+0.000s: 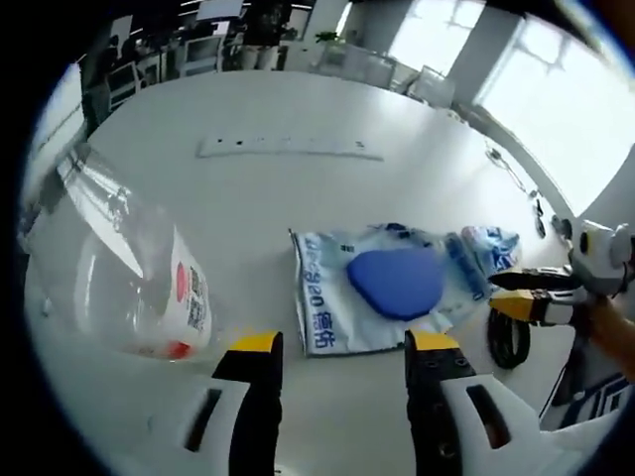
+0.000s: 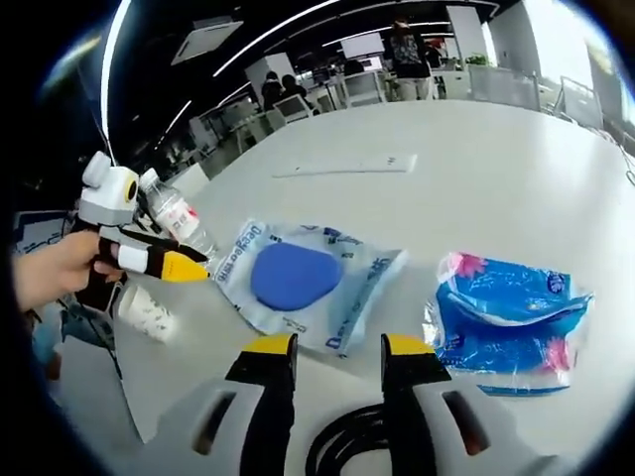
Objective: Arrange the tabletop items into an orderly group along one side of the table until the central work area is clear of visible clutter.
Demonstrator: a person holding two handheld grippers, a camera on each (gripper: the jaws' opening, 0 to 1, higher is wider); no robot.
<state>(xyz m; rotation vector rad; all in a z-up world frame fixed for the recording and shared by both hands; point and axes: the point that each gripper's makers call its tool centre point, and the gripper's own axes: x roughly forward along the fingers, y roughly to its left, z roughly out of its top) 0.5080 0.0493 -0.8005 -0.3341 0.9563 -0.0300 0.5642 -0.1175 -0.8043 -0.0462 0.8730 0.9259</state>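
- Currently, the left gripper [image 1: 337, 347] is held low over the white tabletop [image 1: 298, 109] with its fingers spread and nothing between them; it is aimed at the near edge of the clear packet with the blue pad [image 1: 382, 283], which suggests an approach to that packet.
- A clear plastic bottle [image 1: 139, 288] lies on its side to the left of the packet, apart from it, so it is judged not yet grouped.
- The right gripper [image 2: 337, 352] is likewise held with fingers spread and empty, just above a black coiled cable [image 2: 347, 446] at the tabletop's near edge.
- In the right gripper view, a blue tissue pack [image 2: 511, 317] lies flat beside the packet, not touching it.
- A white power strip [image 1: 288, 147] lies farther off, well apart from the other items.
- The items are judged loosely scattered; grouping along one side remains to be done.
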